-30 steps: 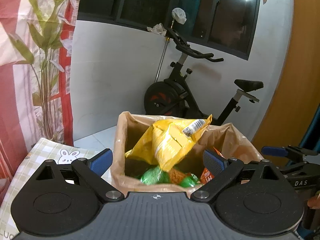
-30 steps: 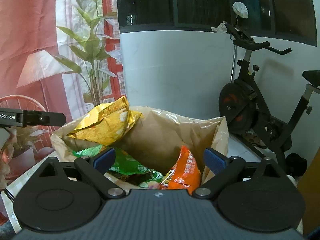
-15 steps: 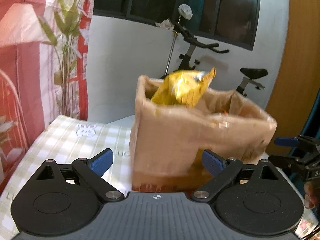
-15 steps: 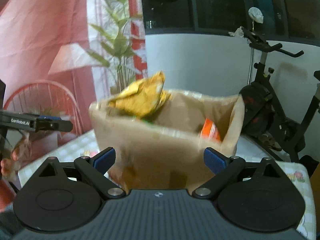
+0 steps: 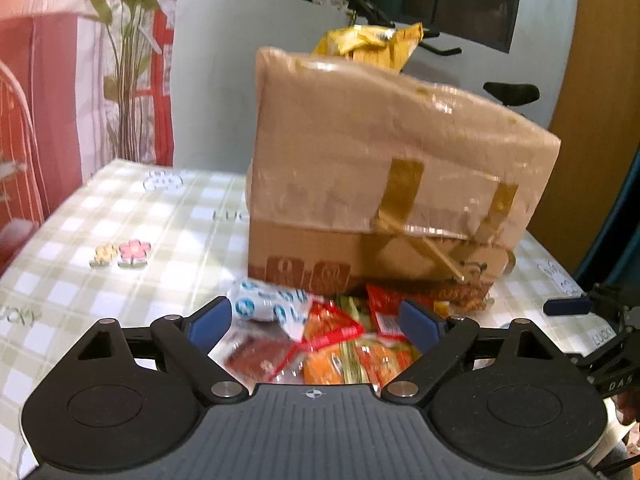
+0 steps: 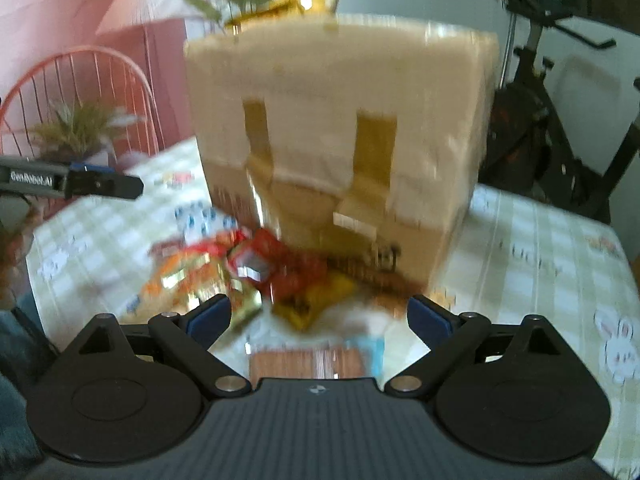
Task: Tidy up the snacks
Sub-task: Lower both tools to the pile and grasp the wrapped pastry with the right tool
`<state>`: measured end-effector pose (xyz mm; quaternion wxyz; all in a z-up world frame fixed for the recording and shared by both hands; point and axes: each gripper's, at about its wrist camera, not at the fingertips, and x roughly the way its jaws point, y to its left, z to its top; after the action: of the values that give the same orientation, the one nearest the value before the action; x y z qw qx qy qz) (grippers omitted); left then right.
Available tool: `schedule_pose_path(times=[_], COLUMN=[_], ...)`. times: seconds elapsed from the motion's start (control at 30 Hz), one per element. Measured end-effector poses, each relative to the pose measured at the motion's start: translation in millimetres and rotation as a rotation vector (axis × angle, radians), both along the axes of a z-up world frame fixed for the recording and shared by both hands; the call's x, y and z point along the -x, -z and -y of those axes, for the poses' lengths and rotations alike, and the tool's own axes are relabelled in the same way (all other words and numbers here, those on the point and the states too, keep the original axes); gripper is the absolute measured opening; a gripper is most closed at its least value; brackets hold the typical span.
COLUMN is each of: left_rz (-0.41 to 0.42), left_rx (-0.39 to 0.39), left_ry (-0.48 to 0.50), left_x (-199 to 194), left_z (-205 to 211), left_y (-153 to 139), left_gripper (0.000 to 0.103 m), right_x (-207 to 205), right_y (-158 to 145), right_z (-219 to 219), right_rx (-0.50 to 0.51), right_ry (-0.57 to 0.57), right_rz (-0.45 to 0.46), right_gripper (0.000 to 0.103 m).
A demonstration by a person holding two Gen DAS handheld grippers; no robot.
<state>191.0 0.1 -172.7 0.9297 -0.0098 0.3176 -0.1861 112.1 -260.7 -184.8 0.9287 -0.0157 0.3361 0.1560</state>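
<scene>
A taped cardboard box [image 5: 392, 184] [image 6: 340, 140] stands on the checked tablecloth [image 5: 120, 224], a yellow chip bag [image 5: 372, 46] [image 6: 292, 4] poking out of its top. In front of it lies a pile of small snack packets [image 5: 340, 340] [image 6: 240, 276], red, orange and white-blue. My left gripper [image 5: 318, 324] hovers over this pile; its jaws are closing, with nothing pressed between the pads. My right gripper [image 6: 318, 318] is open above the table, near a yellow packet [image 6: 308, 304] and a brown-blue packet [image 6: 316, 360]. The right view is blurred.
An exercise bike [image 6: 560, 120] stands behind the table on the right. A red curtain with plant print [image 5: 80, 60] and a red wire chair [image 6: 76, 92] are on the left. Each gripper shows in the other's view at the edge [image 5: 592, 312] [image 6: 72, 182].
Both grippers have dropped from above the box's open top to table level in front of it. The snack pile has come into view. The left jaws have narrowed slightly.
</scene>
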Motion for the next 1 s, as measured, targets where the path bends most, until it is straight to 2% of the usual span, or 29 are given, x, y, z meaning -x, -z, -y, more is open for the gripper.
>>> schedule_pose_path(times=[0.27,0.37,0.4,0.43,0.57,0.87,1.0], left_rz=[-0.093,-0.134,-0.143,-0.149,-0.149,-0.199,-0.21], left_rx=[0.044,0.055,0.056,0.057,0.06,0.071,0.037], left_ry=[0.014,0.025,0.028,0.03,0.043,0.039,0.058], left_x=[9,8,7,7,8,2,2], left_z=[2,3,3,3,4,8,18], left_y=[23,32,34,35,38,48,55], left_gripper=[0.09,0.088,0.087,0.087,0.085,0.08,0.081], right_x=[11,16,17,18,13,4,8], right_y=[29,37,40,42,43,52,54], right_z=[-1,-3,-5,-6,-8,-7,-8], right_rx=[0.03,0.022,0.029,0.04,0.029,-0.02,-0.02], right_ry=[0.018,0.014,0.017,0.022,0.025,0.116,0.116], right_rz=[-0.126,-0.15,-0.144,-0.135,-0.104,0.003,0.034], right_gripper=[0.097,0.093,0.09,0.08,0.075,0.074,0.074])
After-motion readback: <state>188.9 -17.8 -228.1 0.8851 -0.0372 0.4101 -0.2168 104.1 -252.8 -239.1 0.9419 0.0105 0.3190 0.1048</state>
